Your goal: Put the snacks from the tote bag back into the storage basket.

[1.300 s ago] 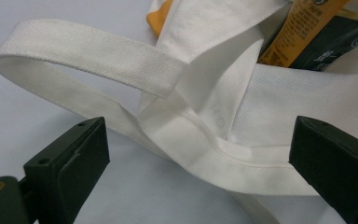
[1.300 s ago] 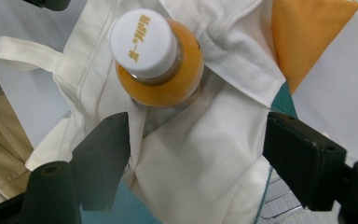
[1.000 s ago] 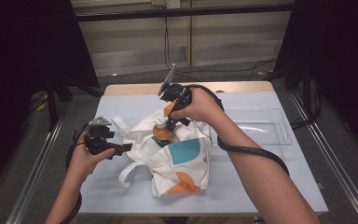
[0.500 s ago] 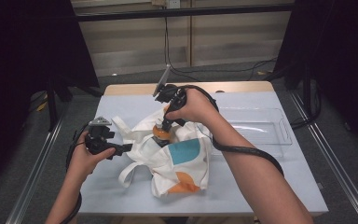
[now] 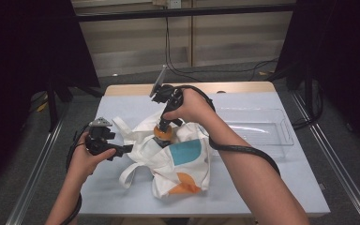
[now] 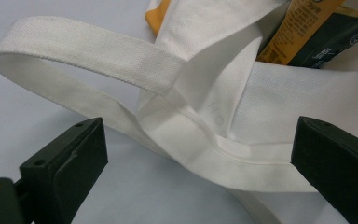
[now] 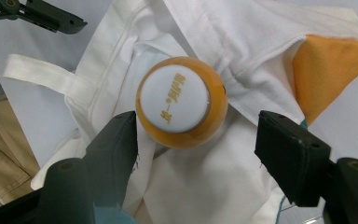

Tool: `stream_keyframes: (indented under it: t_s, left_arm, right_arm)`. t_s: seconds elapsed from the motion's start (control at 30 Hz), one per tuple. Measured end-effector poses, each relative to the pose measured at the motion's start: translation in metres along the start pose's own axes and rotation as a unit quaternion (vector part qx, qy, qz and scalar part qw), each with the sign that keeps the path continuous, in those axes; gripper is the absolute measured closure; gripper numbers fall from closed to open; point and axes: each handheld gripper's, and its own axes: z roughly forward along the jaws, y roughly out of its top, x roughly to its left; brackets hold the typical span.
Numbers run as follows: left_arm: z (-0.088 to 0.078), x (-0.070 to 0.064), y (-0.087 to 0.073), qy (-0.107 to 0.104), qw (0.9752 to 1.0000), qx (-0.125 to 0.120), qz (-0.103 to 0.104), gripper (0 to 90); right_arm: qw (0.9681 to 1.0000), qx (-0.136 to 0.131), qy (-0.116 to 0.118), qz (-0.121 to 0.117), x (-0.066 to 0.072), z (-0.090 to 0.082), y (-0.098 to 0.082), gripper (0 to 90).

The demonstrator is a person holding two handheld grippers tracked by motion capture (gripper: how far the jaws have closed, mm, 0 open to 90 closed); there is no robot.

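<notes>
The white tote bag (image 5: 178, 157), printed with a teal patch and an orange one, lies crumpled in the middle of the table (image 5: 272, 187), and an orange bottle with a white cap (image 7: 182, 100) stands up out of its mouth. The right gripper (image 7: 196, 140) points down over that bottle with its jaws apart on either side of the cap; they have just been closing a little, and the left-hand jaw looks close to the bottle, though contact is hard to judge. The left gripper (image 6: 196, 158) sits at the bag's left edge with its jaws wide, the hem and a strap (image 6: 88, 51) lying between them unpinched.
</notes>
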Motion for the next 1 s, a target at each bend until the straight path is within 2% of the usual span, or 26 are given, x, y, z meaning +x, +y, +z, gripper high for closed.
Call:
stream_keyframes:
  t_s: [0.67, 1.0]
  left_arm:
    - [-0.001, 0.002, -0.001, 0.0, 1.0, 0.001, 0.001, 3.4]
    - [-0.002, 0.003, -0.002, -0.002, 1.0, 0.004, 0.005, 3.5]
  right_arm:
    - [0.9999, 0.004, 0.001, -0.009, 0.003, 0.008, 0.01, 37.2]
    - [0.9999, 0.006, 0.006, -0.007, 0.004, 0.009, 0.013, 41.1]
